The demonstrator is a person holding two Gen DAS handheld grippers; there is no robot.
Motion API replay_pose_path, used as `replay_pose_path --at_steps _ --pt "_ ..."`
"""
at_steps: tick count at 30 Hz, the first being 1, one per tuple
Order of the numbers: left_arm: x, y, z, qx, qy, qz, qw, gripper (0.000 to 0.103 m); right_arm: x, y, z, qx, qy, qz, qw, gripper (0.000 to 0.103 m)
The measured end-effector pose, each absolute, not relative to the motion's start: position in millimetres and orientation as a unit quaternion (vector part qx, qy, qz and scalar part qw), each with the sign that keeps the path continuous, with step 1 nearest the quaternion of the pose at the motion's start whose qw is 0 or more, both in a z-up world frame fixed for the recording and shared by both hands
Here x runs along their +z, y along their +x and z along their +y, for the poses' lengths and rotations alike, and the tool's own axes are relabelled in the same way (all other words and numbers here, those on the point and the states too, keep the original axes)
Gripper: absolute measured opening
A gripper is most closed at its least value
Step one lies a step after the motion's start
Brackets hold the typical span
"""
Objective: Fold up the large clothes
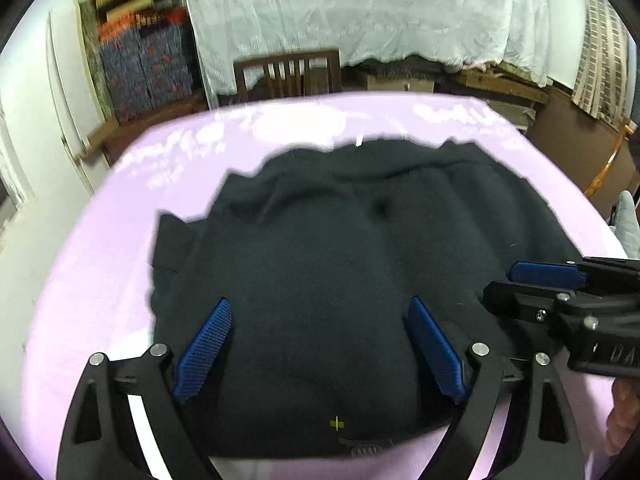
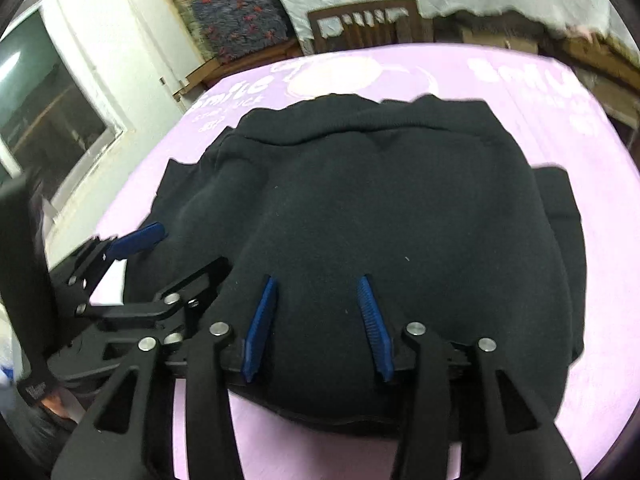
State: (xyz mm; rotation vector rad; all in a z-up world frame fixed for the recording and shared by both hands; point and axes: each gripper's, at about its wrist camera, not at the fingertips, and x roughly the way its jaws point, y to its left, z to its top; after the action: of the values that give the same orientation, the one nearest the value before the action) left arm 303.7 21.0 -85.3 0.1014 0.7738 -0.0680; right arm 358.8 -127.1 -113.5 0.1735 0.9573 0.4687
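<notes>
A cluttered storeroom: a white sheet (image 1: 360, 12) hangs across the back, patterned boxes (image 1: 144, 60) are stacked on the left, and a wooden chair (image 1: 286, 74) stands just behind the work area. The surface (image 1: 92, 280) carries a lilac printed cover. On it, centred, lies the black garment (image 1: 320, 248), already doubled into a thick pad, with one flap protruding at the side.

Left gripper (image 1: 320, 344): jaws spread wide over the near hem, holding nothing. Right gripper (image 2: 320, 320): jaws parted, also empty, just beside the left.

Judgement: thick knit or fleece, soft and limp, moderately heavy, likely to sag and drag. Best taken at the near hem corners. Nothing on the surface obstructs; the closely set grippers may foul each other.
</notes>
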Motion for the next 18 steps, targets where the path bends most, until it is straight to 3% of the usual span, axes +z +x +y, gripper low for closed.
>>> replay_pose_path --at_steps 1,10,13,18 --pt "-76 295 18 -0.027 0.064 0.360 0.930 0.090 -108 355 -131 0.222 0.093 0.456 0.857 0.052" --pt "-33 250 -9 -0.003 0.100 0.275 0.956 0.090 -62 298 -142 0.236 0.107 0.388 0.884 0.058" --pt "-29 248 -14 0.002 0.103 0.267 0.958 0.091 -52 286 -153 0.233 0.121 0.368 0.892 0.065" --pt "-32 253 -21 0.006 0.106 0.268 0.957 0.091 -54 283 -177 0.227 0.175 0.353 0.891 0.066"
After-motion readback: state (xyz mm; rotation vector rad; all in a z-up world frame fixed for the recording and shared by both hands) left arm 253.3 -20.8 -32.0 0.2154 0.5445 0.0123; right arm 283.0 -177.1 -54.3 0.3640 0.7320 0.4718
